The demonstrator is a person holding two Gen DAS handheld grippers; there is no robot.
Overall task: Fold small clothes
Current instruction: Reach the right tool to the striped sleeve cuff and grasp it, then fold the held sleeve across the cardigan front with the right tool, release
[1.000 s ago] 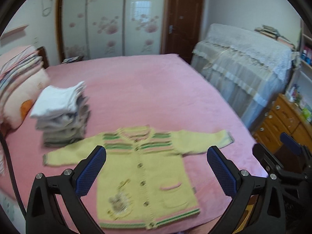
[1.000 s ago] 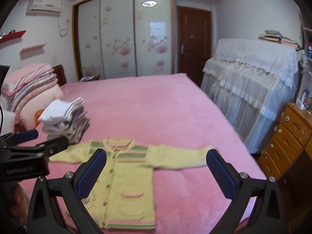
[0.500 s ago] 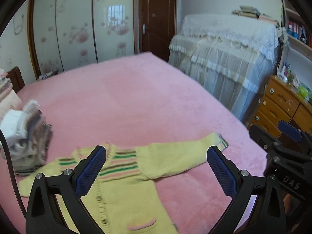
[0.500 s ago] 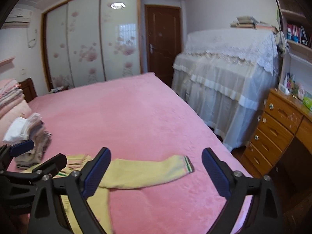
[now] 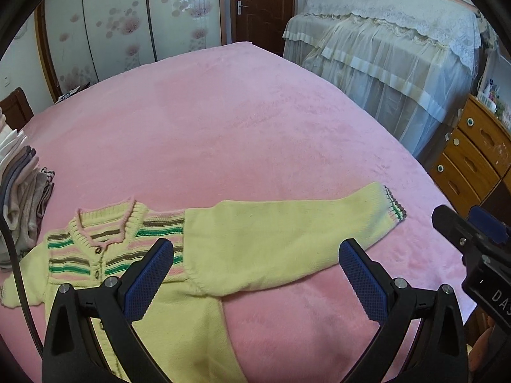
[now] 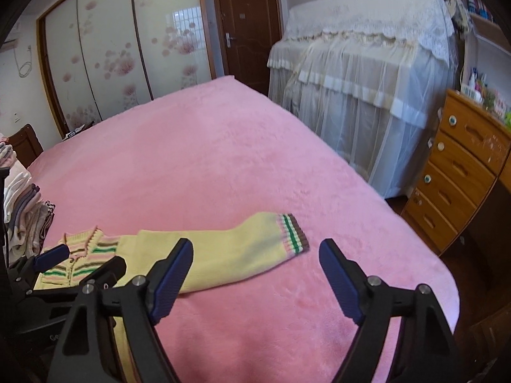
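A small yellow knitted cardigan [image 5: 262, 249] with green, pink and brown stripes lies flat on the pink bed [image 5: 223, 134], its right sleeve stretched out to the striped cuff [image 6: 292, 233]. My left gripper [image 5: 255, 255] is open above the sleeve near the shoulder, nothing between its blue pads [image 5: 150, 277]. My right gripper [image 6: 255, 255] hovers just short of the cuff end of the sleeve [image 6: 223, 255]; its jaws are closing, with no cloth between them. Each gripper shows at the edge of the other's view.
A stack of folded clothes [image 5: 19, 191] stands at the left of the bed. A lace-covered piece of furniture [image 5: 383, 48] and a wooden chest of drawers [image 6: 463, 166] stand to the right, past the bed's edge. Wardrobe doors and a brown door are behind.
Both grippers have come down and moved right along the cardigan towards its right sleeve. The right gripper's jaws have narrowed a little. The cardigan has not moved.
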